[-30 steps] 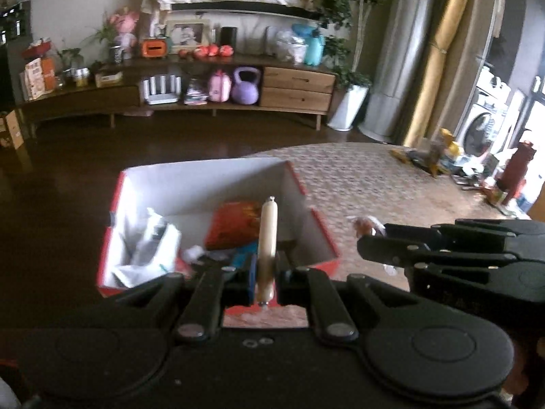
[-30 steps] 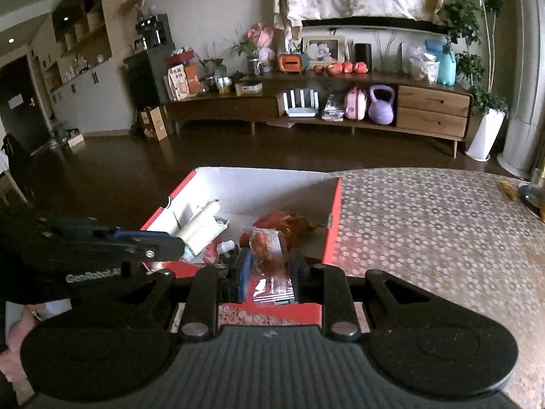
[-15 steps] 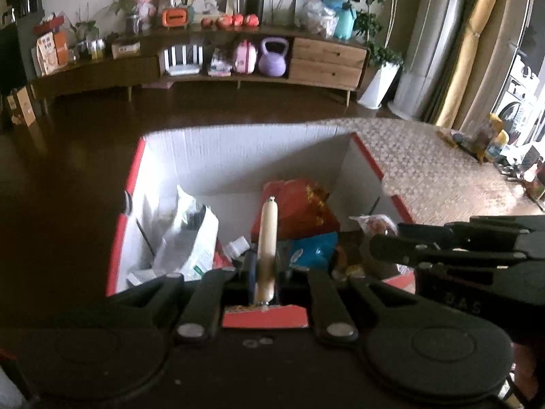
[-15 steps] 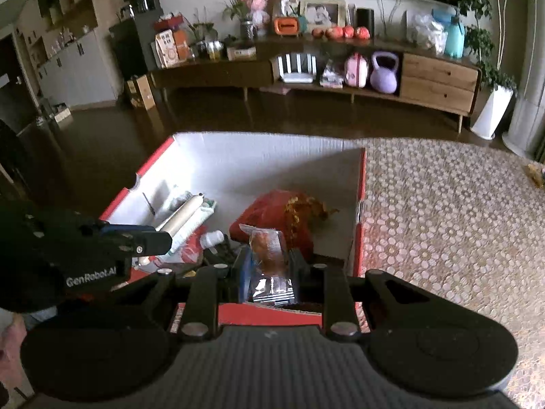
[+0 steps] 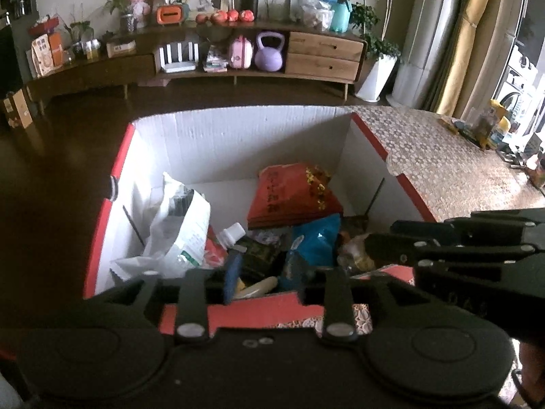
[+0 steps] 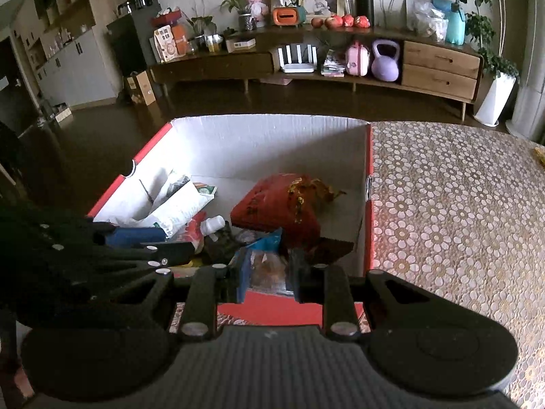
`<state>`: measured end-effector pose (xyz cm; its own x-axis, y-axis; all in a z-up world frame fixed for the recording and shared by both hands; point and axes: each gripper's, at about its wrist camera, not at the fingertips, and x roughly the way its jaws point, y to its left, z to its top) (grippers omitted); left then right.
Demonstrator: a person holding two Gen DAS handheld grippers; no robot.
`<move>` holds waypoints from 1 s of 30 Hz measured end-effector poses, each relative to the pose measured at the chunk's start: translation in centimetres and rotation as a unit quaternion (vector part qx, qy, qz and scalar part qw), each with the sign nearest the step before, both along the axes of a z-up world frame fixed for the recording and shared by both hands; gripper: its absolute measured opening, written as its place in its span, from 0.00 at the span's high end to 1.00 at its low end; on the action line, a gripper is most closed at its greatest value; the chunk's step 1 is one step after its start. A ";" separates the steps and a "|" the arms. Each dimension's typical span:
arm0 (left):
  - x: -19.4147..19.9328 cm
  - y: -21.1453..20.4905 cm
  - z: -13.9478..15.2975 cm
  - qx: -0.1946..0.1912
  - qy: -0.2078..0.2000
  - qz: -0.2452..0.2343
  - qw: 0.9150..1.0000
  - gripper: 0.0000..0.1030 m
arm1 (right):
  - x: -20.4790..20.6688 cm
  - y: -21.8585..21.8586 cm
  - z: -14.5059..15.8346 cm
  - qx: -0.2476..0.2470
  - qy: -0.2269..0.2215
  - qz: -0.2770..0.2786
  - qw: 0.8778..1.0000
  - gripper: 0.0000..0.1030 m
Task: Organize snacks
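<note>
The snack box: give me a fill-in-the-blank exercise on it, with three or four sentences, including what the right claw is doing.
1. The cardboard box is red outside and ____ inside.
2. The right claw is ____ on a clear snack packet.
3. The big flat packet near the box's back wall is ____.
4. In the right wrist view, the patterned tablecloth lies to the box's ____.

Missing words: white; shut; red; right
</note>
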<state>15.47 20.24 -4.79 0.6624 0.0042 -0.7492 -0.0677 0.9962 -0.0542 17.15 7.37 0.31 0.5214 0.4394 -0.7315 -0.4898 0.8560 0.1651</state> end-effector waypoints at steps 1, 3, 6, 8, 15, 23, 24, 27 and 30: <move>-0.1 0.0 0.1 0.002 -0.005 0.001 1.000 0.47 | -0.2 -0.1 0.1 0.001 -0.001 0.000 1.000 0.74; -0.7 0.0 0.5 0.015 -0.018 0.010 1.000 0.30 | -0.5 -0.4 0.4 0.007 -0.007 -0.005 1.000 0.73; -1.5 0.5 1.1 0.007 -0.030 0.015 0.999 0.15 | -0.9 -1.3 1.0 0.025 -0.010 -0.010 1.000 0.68; -2.2 0.8 1.6 0.006 -0.041 0.023 0.999 0.11 | -1.5 -1.9 1.5 0.031 -0.021 -0.015 0.999 0.53; -4.4 0.7 3.3 0.005 -0.076 0.027 0.997 0.03 | -3.9 -3.2 3.2 0.063 -0.051 -0.003 0.997 0.28; -7.4 0.1 5.6 0.002 -0.112 0.026 0.993 0.00 | -6.4 -4.4 5.1 0.088 -0.076 -0.007 0.993 0.19; -7.7 -0.1 5.9 0.007 -0.117 0.025 0.993 0.00 | -6.8 -4.5 5.3 0.089 -0.079 -0.007 0.993 0.18; -8.6 -0.6 6.8 0.014 -0.130 0.024 0.991 0.00 | -7.7 -5.1 5.9 0.091 -0.089 -0.010 0.992 0.18; -9.3 -0.9 7.5 0.009 -0.135 0.023 0.991 0.00 | -8.5 -5.7 6.3 0.093 -0.095 -0.011 0.991 0.18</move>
